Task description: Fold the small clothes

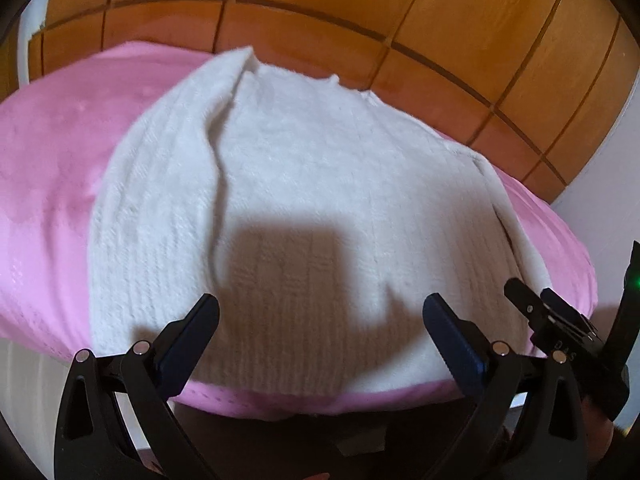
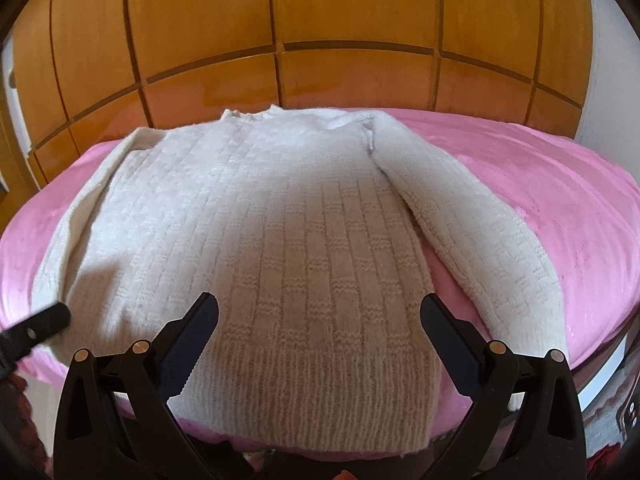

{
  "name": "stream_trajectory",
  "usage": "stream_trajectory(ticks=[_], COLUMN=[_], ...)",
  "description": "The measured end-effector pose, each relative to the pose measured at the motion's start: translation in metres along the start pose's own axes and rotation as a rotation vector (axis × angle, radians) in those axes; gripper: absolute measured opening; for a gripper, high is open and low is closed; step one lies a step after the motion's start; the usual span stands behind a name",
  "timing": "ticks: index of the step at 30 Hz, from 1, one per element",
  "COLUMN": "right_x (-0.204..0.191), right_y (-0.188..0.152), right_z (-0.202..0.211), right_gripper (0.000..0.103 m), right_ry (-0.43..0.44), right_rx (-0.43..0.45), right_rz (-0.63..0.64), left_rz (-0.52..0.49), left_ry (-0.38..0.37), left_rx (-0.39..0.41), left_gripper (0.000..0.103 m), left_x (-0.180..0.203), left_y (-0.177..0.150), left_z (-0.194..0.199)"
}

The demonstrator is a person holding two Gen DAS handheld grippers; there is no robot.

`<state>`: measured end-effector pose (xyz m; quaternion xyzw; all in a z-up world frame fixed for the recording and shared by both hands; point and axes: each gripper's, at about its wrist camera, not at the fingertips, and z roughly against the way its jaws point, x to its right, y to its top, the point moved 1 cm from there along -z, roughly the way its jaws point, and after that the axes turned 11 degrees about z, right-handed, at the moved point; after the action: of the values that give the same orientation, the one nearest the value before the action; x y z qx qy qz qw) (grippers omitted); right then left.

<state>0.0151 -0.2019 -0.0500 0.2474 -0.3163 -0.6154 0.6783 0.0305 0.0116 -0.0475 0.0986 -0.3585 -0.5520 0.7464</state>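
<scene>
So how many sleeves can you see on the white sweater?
2. One sleeve lies spread out to the right of the sweater on the pink bedspread. The other sleeve lies along the sweater's left side.

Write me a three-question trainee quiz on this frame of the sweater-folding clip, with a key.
1. True or false: the white knit sweater lies on a pink bedspread.
2. In the right wrist view, which sleeve lies stretched out apart from the sweater's body: A) the one on the picture's right, B) the one on the picture's left, C) neither?
3. Fill in: both the left gripper and the right gripper are ____ and hold nothing.

Key: 1 true; 2 A; 3 open.
</scene>
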Motion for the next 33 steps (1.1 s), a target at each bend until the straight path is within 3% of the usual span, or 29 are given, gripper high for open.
stream_trajectory(ticks=[5,12,19,22,25,29,30,33], right_x=[0.003,0.004,-0.005,0.000,0.002,0.005,0.007,0.007], right_y=[0.003,0.019,0.062,0.085,0.093,0.088,0.088,0.085], right_z=[-0.010,-0.031,-0.065,-0.087,-0.105,-0.126,-0.125,-0.124], right_gripper=[0.100,0.100,0.100,0.100,0.100,0.100,0.100,0.100], right_ry=[-0.031,-0.038,-0.048,-0.052,-0.082,-0.077,-0.073,-0.074], right_rx=[-0.008,-0.001,0.045,0.035,0.026,-0.047,-0.037,-0.031], right_rz=[0.024,0.056,0.112,0.130,0.158,0.145,0.137,0.128], left_rz=[-0.081,-0.126,-0.172,-0.154,-0.118,-0.044,-0.017,0.051], left_ry=[0.108,0.285,0.356,0.349,0.338,0.319,0.294,0.248], left_rx=[0.091,0.061,0.053,0.051,0.047,0.043,0.041,0.058], left_gripper=[0.101,0.101,0.094,0.089,0.072,0.021,0.016,0.015], left_x=[-0.007,-0.039,-0.052,-0.057,-0.063,-0.076,-0.081,-0.101], left_y=[0.011,0.026,0.024,0.026,0.030,0.044,0.051,0.076], left_z=[0.007,-0.008,-0.025,-0.025,-0.022,-0.012,-0.008,0.005])
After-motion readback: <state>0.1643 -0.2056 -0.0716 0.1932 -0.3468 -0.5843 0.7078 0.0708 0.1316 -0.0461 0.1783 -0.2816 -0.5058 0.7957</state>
